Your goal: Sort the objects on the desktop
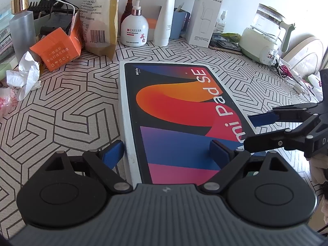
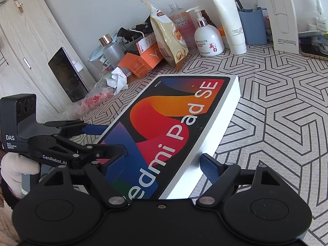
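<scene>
A flat white Redmi Pad SE box (image 1: 180, 110) with a colourful lid lies on the patterned tablecloth. My left gripper (image 1: 167, 153) is open, one blue pad beside the box's left edge, the other over the lid. The right gripper (image 1: 249, 131) comes in from the right at the box's near right corner. In the right wrist view the box (image 2: 174, 119) runs diagonally, near end lifted. My right gripper (image 2: 162, 169) is open and straddles that near corner, one pad over the lid, one beside the white side. The left gripper (image 2: 98, 141) is at the box's left corner.
Along the back wall stand a snack pouch (image 1: 100, 18), a white pump bottle (image 1: 134, 27), a white tube (image 1: 165, 18), a white carton (image 1: 205, 16) and a kettle (image 1: 264, 34). An orange box (image 1: 57, 51) and crumpled tissue (image 1: 24, 73) lie at the left.
</scene>
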Action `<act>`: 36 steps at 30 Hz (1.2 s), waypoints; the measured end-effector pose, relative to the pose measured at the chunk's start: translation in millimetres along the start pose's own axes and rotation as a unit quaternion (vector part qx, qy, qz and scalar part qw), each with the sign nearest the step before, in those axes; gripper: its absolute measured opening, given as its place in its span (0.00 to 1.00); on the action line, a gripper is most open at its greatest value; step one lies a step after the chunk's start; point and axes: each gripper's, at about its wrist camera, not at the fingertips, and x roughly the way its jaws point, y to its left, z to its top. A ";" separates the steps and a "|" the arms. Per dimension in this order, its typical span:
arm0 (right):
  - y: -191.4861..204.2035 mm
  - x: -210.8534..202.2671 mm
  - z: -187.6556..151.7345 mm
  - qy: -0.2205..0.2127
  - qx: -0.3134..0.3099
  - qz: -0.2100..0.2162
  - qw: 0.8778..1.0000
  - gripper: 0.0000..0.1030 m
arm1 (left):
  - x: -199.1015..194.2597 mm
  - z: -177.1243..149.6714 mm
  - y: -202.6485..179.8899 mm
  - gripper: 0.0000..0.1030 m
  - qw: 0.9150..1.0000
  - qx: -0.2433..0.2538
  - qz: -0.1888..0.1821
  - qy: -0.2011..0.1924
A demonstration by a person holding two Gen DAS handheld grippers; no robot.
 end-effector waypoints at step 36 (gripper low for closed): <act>3.8 5.9 -3.8 0.001 -0.033 -0.039 0.999 0.85 | -8.5 -10.5 -4.6 0.89 0.999 -0.023 0.020 -0.017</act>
